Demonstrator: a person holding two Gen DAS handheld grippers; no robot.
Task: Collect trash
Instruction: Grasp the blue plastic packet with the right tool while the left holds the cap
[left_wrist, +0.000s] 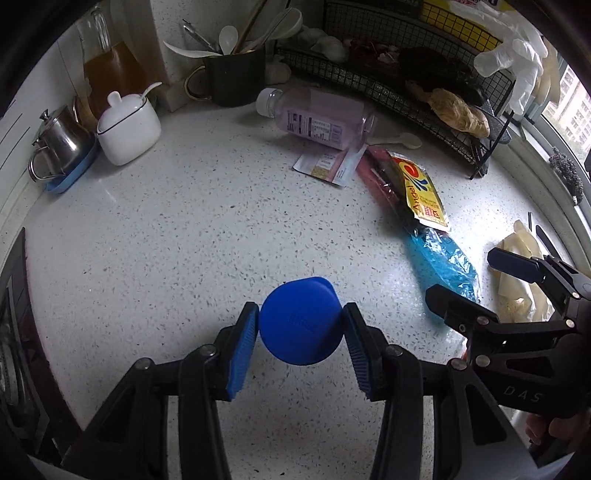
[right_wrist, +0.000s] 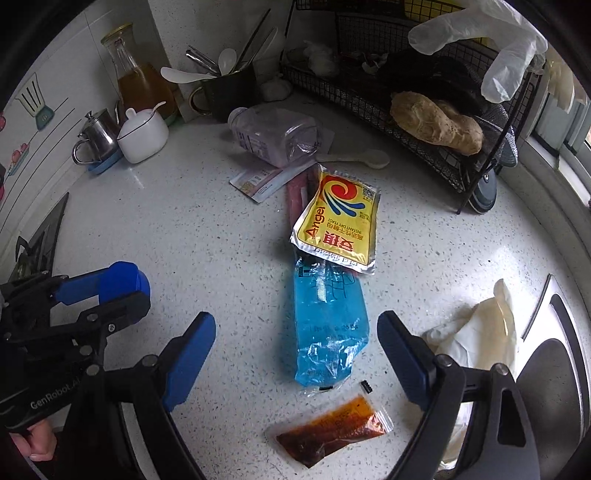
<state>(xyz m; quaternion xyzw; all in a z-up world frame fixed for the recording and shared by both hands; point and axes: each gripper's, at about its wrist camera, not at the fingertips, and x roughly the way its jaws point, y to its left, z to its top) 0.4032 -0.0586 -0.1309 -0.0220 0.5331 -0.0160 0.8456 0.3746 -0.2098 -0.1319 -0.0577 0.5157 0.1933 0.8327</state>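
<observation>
Left gripper (left_wrist: 301, 325): clamped a blue cap (left_wrist: 299, 321) above the counter (left_wrist: 184, 240).
Right gripper (right_wrist: 295, 350): jaws wide, empty, over the blue wrapper (right_wrist: 328, 325).
Sauce packet (right_wrist: 332, 428): lay nearest, perhaps unopened.

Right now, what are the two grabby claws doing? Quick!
Left gripper: closed on a blue cap.
Right gripper: open, holding nothing, above the blue wrapper.
</observation>
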